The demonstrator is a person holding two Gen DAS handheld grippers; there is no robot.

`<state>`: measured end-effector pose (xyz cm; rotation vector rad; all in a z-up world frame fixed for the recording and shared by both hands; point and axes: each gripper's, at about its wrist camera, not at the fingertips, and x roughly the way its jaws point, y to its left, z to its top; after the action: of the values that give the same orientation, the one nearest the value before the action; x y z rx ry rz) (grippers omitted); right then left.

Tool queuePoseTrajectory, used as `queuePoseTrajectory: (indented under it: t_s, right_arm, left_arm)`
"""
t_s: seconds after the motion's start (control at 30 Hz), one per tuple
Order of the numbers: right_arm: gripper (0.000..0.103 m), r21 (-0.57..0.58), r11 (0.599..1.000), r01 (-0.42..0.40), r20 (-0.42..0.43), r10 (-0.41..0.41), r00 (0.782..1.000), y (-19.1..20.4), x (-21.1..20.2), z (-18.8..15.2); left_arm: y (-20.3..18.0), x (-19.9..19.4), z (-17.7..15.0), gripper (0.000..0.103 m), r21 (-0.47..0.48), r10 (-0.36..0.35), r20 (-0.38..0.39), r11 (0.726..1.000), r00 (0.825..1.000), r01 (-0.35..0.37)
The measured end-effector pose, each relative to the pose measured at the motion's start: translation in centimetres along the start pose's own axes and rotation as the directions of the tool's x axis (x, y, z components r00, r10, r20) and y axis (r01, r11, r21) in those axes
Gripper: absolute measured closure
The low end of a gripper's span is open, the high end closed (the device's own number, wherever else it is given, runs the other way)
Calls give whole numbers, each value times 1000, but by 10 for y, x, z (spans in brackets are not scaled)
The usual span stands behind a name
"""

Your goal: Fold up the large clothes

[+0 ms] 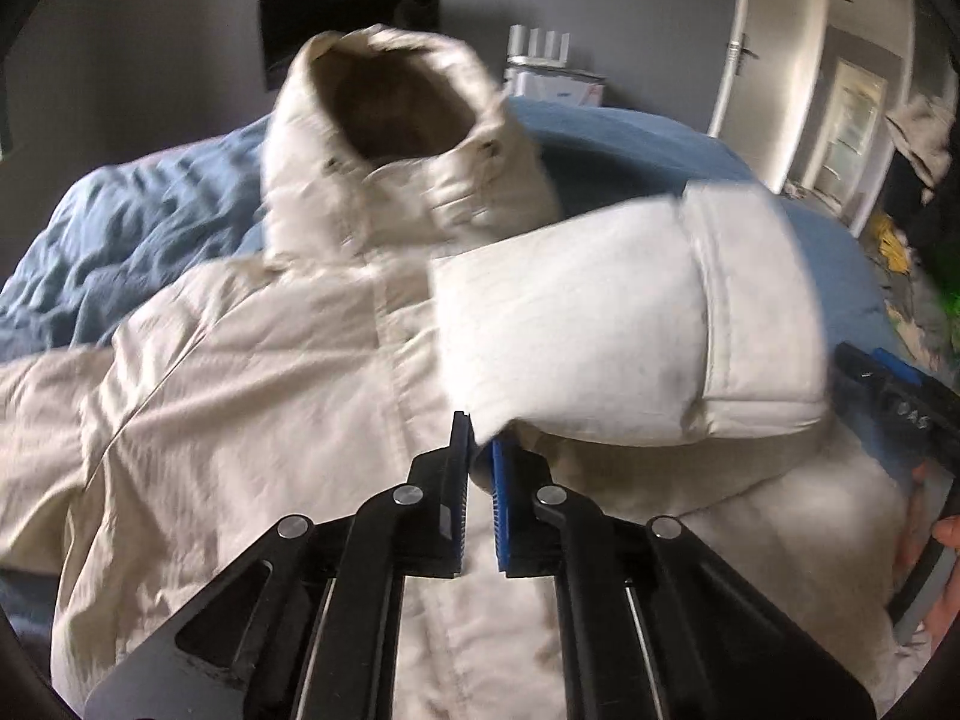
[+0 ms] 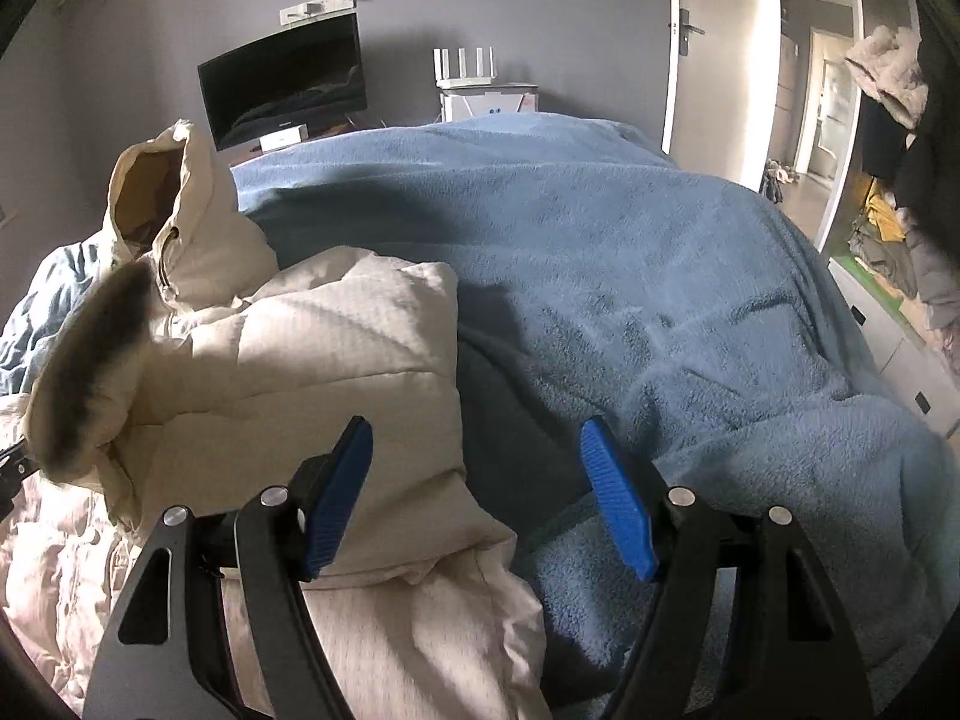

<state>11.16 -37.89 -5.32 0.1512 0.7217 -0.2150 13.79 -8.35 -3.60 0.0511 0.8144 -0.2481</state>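
A cream hooded puffer jacket (image 1: 252, 396) lies front up on a blue blanket (image 1: 138, 240), its hood (image 1: 390, 138) standing up at the far end. My left gripper (image 1: 480, 438) is shut on the jacket's right sleeve (image 1: 612, 324) and holds it, cuff to the right, lifted over the jacket's chest. In the right wrist view the jacket (image 2: 336, 360) lies at the left and the sleeve's dark-lined cuff opening (image 2: 102, 360) faces the camera. My right gripper (image 2: 474, 456) is open and empty, just above the jacket's right edge and the blanket (image 2: 660, 276).
A dark monitor (image 2: 282, 84) and a white router on a box (image 2: 474, 84) stand against the grey wall beyond the bed. An open door (image 2: 708, 48) and piled clothes (image 2: 888, 240) are at the right. The right gripper's body (image 1: 900, 414) shows at the left wrist view's right edge.
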Motion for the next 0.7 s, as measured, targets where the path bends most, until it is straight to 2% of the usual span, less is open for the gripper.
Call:
queuePoseTrajectory:
  t_s: [0.1,0.23,0.6,0.7]
  right_arm:
    - [34,-8,1000,4,0,-4,1000,2,0,0]
    - [34,-40,999,7,-2,-7,1000,10,0,-3]
    - [34,-68,998,-6,-7,5,1000,16,1,-3]
    - [34,-68,998,-7,-8,7,1000,17,1,-3]
  left_arm:
    - [16,7,-8,96,-19,38,-37,999,999,-39]
    - [33,11,-20,96,-59,53,-72,997,996,-57]
    - [60,5,-29,93,-118,96,-73,988,993,-104]
    - [71,1,-33,89,-161,92,-83,981,992,-104]
